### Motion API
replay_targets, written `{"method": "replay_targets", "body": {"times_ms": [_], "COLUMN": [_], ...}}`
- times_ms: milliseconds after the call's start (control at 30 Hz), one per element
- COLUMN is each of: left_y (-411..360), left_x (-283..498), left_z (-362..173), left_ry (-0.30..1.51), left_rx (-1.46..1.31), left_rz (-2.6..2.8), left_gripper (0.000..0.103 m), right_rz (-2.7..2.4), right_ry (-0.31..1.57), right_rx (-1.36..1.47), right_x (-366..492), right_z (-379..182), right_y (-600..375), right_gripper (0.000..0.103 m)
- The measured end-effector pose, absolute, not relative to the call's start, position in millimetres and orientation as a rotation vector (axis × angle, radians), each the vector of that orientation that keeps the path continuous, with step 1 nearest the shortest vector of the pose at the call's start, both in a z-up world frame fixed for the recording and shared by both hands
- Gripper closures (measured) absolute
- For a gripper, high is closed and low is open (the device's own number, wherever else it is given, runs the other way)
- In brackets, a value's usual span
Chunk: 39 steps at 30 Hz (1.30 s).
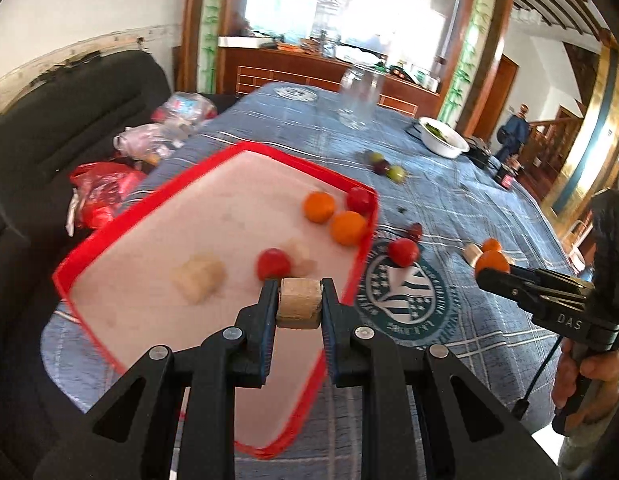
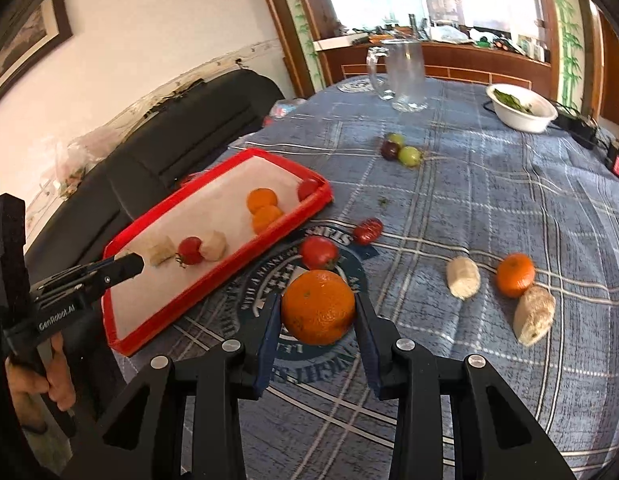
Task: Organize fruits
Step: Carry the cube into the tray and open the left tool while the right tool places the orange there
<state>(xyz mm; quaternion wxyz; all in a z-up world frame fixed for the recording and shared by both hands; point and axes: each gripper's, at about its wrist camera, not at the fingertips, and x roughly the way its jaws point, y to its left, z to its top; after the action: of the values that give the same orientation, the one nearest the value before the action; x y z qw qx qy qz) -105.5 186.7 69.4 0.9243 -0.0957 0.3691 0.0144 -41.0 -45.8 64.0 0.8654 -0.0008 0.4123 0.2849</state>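
two grippers are loaded. left gripper (image 1: 299, 300) clamps a pale banana chunk (image 1: 298, 304) over the red-rimmed tray (image 1: 213, 156). right gripper (image 2: 317, 312) squeezes a round orange tangerine (image 2: 318, 306).

White wall (image 2: 157, 28), dark sofa (image 1: 69, 120), wooden sideboard (image 1: 293, 68), bright window (image 1: 349, 0)

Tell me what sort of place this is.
Most likely a dining room in a home. A large table under a blue plaid tablecloth holds a glass pitcher and a white bowl of greens, a dark sofa stands beside it, and a wooden sideboard behind.
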Motion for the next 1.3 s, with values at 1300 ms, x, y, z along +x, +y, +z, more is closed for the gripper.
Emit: {"method": "replay_targets", "body": {"times_ms": [1300], "left_y": [195.6], "left_x": [-72.7], "left_z": [28.4], "left_ry": [0.885], "left_rx": [-0.199], "left_rz": [0.041], "left_gripper": [0.085], "right_rz": [0.844], "right_ry": [0.937], "right_rx": [-0.079], "right_x": [35.0], "right_z": [48.5], "right_y": [97.8], "right_gripper": [0.067]}}
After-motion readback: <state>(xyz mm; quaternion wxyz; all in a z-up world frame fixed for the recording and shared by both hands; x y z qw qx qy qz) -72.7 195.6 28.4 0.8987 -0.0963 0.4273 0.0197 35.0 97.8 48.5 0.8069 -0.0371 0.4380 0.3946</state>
